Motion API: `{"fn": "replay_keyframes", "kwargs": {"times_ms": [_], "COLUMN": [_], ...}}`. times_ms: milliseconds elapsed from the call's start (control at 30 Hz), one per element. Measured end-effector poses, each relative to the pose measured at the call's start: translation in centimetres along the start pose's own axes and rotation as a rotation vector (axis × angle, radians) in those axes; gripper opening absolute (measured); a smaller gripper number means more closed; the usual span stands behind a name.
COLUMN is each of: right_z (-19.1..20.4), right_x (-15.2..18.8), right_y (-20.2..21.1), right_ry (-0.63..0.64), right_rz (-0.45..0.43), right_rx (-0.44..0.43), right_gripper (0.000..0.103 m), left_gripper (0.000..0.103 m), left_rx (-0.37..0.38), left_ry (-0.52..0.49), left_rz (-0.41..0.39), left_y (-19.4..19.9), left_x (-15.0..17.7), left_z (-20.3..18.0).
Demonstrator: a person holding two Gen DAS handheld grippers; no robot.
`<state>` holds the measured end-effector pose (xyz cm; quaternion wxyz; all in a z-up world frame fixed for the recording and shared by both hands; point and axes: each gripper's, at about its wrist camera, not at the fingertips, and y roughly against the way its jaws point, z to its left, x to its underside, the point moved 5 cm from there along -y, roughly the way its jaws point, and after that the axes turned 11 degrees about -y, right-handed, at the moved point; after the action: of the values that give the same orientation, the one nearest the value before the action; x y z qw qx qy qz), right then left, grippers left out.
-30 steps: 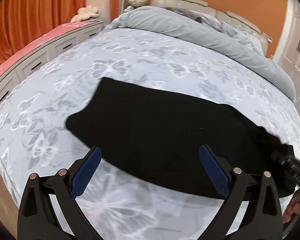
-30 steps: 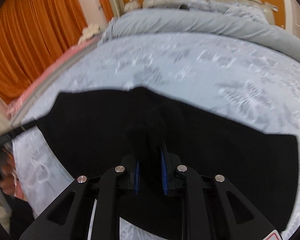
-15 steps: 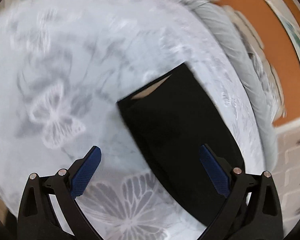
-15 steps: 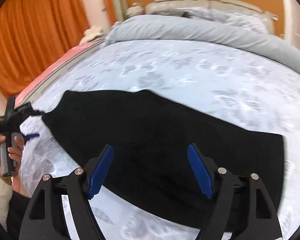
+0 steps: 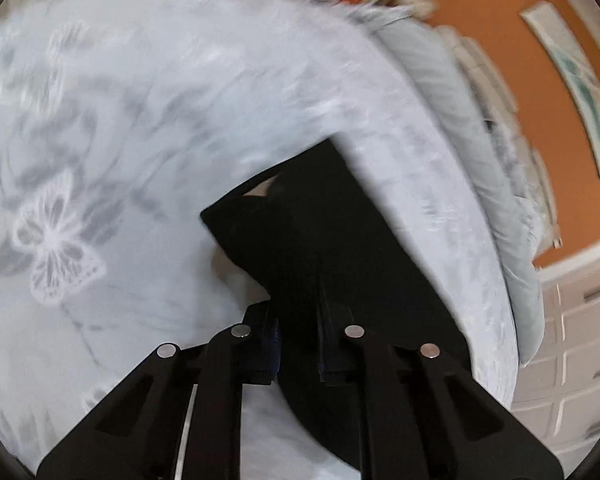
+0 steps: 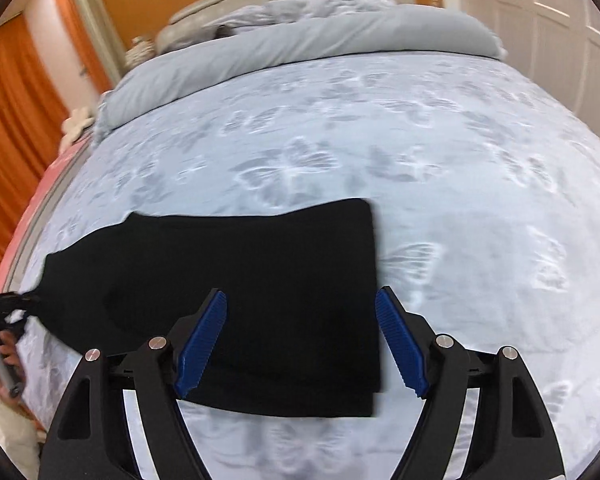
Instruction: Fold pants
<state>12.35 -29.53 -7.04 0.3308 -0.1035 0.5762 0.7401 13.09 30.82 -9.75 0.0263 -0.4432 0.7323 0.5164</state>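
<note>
Two grippers work one pair of black pants [image 6: 260,288], spread on the butterfly-print bed cover [image 6: 460,160] with its long axis running left to right. The left gripper [image 5: 298,340] pinches the left end between closed jaws; the right gripper [image 6: 300,340] hovers wide open, holding nothing, over the squared right end. The cloth looks soft, matte, limp.

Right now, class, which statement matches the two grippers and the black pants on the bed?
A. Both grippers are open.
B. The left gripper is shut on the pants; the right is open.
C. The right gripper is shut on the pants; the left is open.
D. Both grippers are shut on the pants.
B: the left gripper pinches the black pants, while the right gripper has its blue pads spread apart above them.
</note>
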Motion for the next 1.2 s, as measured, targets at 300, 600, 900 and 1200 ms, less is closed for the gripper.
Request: {"fn": "replay_keyframes", "kwargs": {"times_ms": [300, 600, 900, 1200], "right_z": [-3.5, -4.1, -4.0, -2.4], "right_x": [-1.2, 0.5, -0.7, -0.9], "right_y": [0.9, -0.1, 0.9, 0.1], "right_ry": [-0.048, 0.032, -0.031, -0.064], "right_rz": [-0.011, 0.032, 0.003, 0.027], "right_rx": [0.039, 0.057, 0.039, -0.018], "right_gripper": [0.075, 0.075, 0.076, 0.076], "left_gripper": [0.012, 0.012, 0.031, 0.095], "left_rx": [0.204, 0.196, 0.301, 0.344], "left_ry": [-0.422, -0.535, -0.700, -0.886], "left_rz": [-0.091, -0.066, -0.057, 0.033], "left_y": [4.8, 3.3, 4.6, 4.7], "left_x": [5.4, 9.5, 14.1, 19.1], "left_z": [-18.7, -23.3, -30.6, -29.5]}}
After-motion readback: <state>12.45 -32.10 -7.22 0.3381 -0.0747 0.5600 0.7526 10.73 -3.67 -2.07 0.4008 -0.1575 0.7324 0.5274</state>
